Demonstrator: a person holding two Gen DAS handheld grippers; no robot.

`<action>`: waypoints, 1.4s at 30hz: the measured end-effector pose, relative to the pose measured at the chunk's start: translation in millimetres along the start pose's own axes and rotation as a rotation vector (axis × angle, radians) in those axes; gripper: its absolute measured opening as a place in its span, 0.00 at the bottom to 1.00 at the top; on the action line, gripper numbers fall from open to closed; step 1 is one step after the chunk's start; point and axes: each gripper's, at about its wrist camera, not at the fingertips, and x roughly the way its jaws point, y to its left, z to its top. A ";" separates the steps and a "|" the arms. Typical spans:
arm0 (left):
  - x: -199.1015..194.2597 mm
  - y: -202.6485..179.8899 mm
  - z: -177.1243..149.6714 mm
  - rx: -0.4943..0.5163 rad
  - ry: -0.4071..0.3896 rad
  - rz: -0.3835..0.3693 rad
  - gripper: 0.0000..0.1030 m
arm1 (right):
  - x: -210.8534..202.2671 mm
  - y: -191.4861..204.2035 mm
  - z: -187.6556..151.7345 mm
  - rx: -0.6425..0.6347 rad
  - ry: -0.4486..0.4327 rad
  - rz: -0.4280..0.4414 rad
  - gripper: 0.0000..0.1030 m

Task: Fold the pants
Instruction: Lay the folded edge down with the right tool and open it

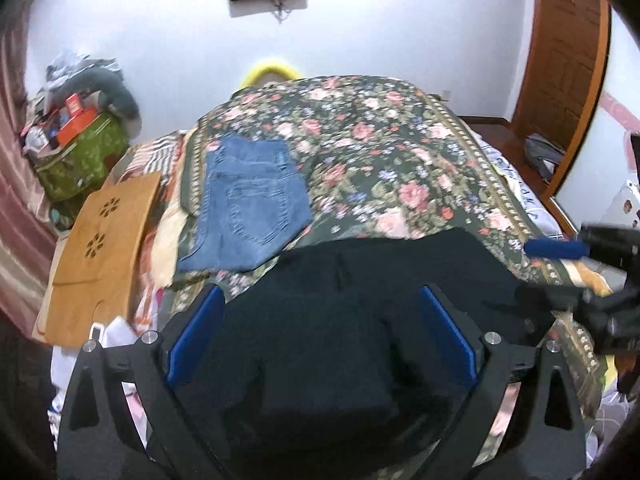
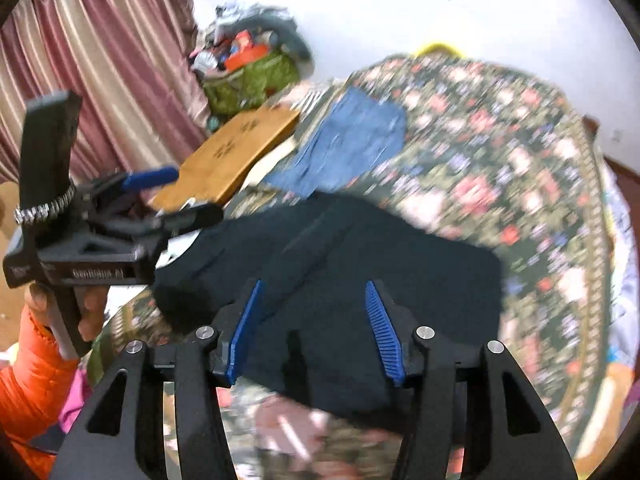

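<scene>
Black pants (image 1: pixel 320 320) are lying folded on the near part of the floral bedspread (image 1: pixel 400 152), in a thick dark stack with a folded edge facing the cameras. Left gripper (image 1: pixel 322 332) is hovering over the stack with its jaws standing wide apart; the blue pads (image 1: pixel 196 336) are flanking the cloth and not pressing on it. Right gripper (image 2: pixel 316 328) is standing partly open above the pants (image 2: pixel 360 264), nothing clamped between its ribbed blue pads (image 2: pixel 382 332); whether the pad tips are brushing the fabric cannot be told. Right wrist view is motion-blurred. Folded blue jeans (image 1: pixel 248 208) are resting farther up the bed, apart from the black stack. Wooden board (image 1: pixel 104 240) is sitting beside the bedspread's left edge. An orange sleeve (image 2: pixel 28 364) is showing at the hand (image 2: pixel 86 312) that grips the left tool's handle.
</scene>
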 end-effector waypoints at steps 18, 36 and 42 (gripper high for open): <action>134.1 -44.8 -2.7 0.200 0.252 0.034 0.97 | 91.1 -101.7 -25.4 0.123 0.211 -0.114 0.48; 78.0 -24.7 -46.0 0.139 0.206 0.021 0.97 | 37.4 -100.0 -79.1 0.181 0.144 -0.152 0.58; 51.7 -20.5 -56.9 0.112 0.184 0.026 0.97 | 22.5 -85.0 -83.5 0.138 0.148 -0.191 0.58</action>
